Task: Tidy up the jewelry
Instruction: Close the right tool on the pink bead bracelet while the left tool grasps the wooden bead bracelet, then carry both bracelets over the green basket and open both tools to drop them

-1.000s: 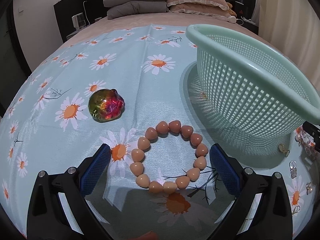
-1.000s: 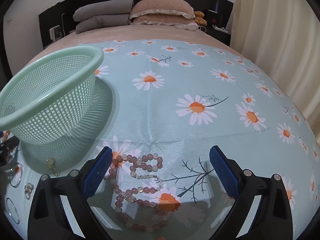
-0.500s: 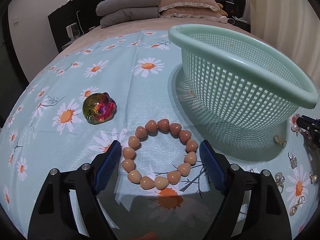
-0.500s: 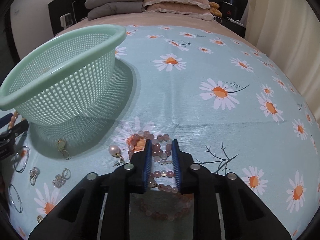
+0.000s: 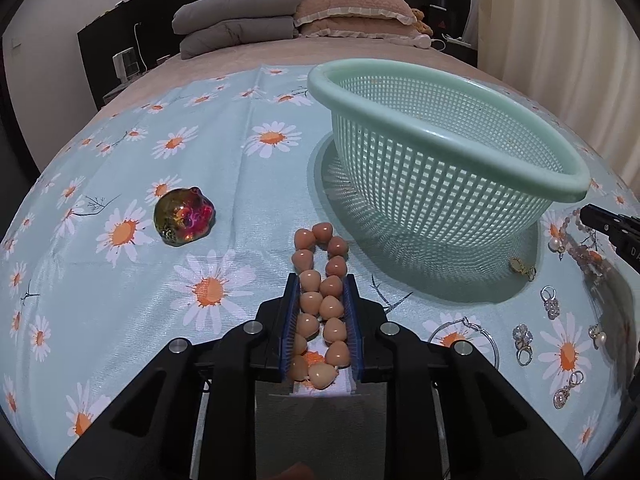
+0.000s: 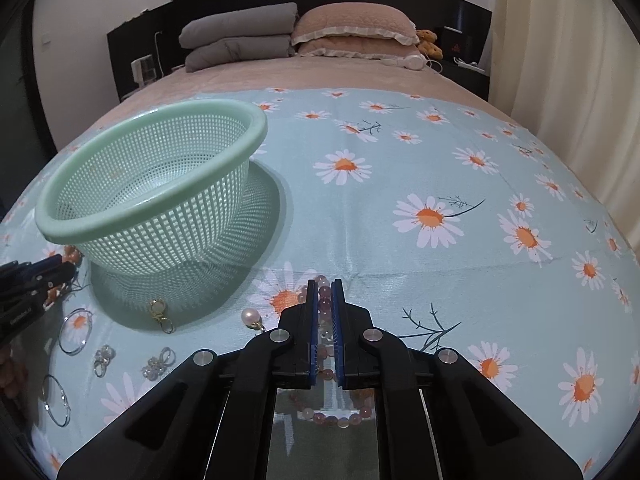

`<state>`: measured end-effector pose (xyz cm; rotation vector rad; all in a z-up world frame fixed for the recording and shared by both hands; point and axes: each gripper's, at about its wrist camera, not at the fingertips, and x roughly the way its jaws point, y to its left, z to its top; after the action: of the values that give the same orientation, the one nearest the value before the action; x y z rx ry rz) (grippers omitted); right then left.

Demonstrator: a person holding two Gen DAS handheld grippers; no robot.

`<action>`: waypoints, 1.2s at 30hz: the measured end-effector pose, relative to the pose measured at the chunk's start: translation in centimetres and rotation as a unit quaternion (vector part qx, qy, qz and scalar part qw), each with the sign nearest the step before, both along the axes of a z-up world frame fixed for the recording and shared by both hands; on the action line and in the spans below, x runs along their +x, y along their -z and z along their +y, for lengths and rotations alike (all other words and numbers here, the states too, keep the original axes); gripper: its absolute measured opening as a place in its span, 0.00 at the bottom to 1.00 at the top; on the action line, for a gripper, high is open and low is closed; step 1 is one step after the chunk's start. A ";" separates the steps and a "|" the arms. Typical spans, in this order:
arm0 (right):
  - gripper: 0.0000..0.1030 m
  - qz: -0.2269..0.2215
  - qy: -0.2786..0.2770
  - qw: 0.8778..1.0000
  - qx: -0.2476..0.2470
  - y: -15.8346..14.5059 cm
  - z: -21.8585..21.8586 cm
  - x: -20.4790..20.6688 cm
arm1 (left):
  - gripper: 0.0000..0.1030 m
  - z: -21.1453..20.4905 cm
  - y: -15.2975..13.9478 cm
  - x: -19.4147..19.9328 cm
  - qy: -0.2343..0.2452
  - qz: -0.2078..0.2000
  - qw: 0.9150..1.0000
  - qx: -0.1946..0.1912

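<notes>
My left gripper is shut on a bracelet of peach heart-shaped beads, squeezed into a long narrow loop on the daisy cloth. My right gripper is shut on a pink round-bead bracelet; part of it hangs below the fingers. The mint green mesh basket stands just right of the left gripper and shows left of the right gripper in the right wrist view. It looks empty.
An iridescent blob-shaped ornament lies left of the heart beads. Several earrings, rings and hoops lie in front of the basket, also in the right wrist view, with a pearl earring. Pillows sit at the bed's head.
My left gripper closed on the heart bracelet, squeezing its ring into a narrow loop. My right gripper, closing half a second ago, has shut tighter on the pink bracelet. Both views rose slightly.
</notes>
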<state>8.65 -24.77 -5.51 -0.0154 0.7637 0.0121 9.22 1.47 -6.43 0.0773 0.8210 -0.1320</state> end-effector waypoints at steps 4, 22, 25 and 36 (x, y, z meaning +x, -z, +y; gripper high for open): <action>0.06 -0.011 -0.006 1.000 0.001 -0.8 0.2 -0.3 | 0.12 0.1 -1.4 -0.4 0.006 -0.009 1.000 0.001; 0.06 -0.091 -0.043 0.994 0.034 -7.9 1.7 -0.7 | 0.12 1.0 -9.4 -1.5 0.045 -0.073 0.996 0.020; 0.06 -0.111 -0.055 0.992 0.029 -9.8 2.5 -0.2 | 0.12 0.4 -11.4 -1.2 0.057 -0.094 0.994 0.017; 0.06 -0.156 -0.104 0.982 0.026 -14.7 5.7 2.1 | 0.12 -2.2 -14.6 1.2 0.107 -0.126 0.986 -0.016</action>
<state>10.79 -19.10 9.19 -0.0465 0.4444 0.2232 10.39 -0.74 8.12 0.1481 0.5554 -0.3317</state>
